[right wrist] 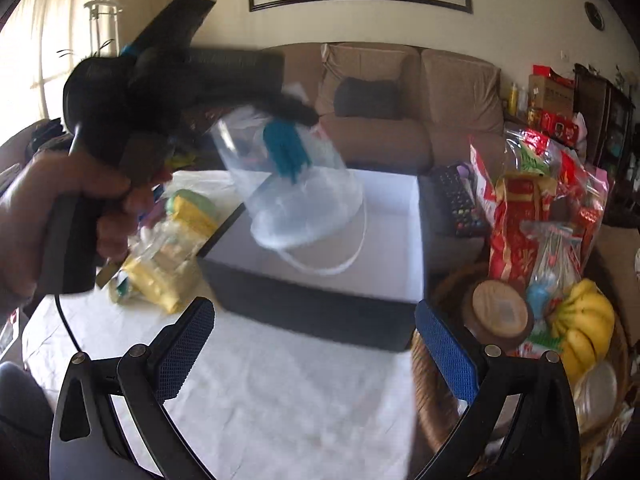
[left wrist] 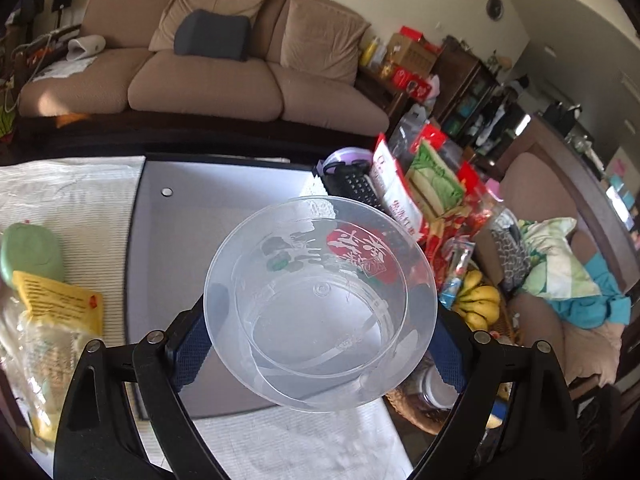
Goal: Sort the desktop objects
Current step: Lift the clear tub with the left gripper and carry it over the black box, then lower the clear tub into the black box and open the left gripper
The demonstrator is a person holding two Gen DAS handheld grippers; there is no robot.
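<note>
My left gripper (left wrist: pixel 320 312) is shut on a clear plastic tub (left wrist: pixel 320 304) with a thin white handle. It holds the tub in the air above an open dark box with a pale inside (left wrist: pixel 180 248). In the right wrist view the tub (right wrist: pixel 296 188) hangs over the box (right wrist: pixel 320 308), held by the blurred left gripper (right wrist: pixel 284 140). My right gripper (right wrist: pixel 316 344) is open and empty, low over the white tablecloth just in front of the box.
A green case (left wrist: pixel 30 250) and yellow-labelled packets (left wrist: pixel 56 304) lie left of the box. Right of it are a remote (right wrist: pixel 460 204), snack bags (right wrist: pixel 536 208), bananas (right wrist: pixel 584 328) and a wooden-lidded jar (right wrist: pixel 500 316) in a wicker basket. A sofa (left wrist: pixel 208 80) stands behind.
</note>
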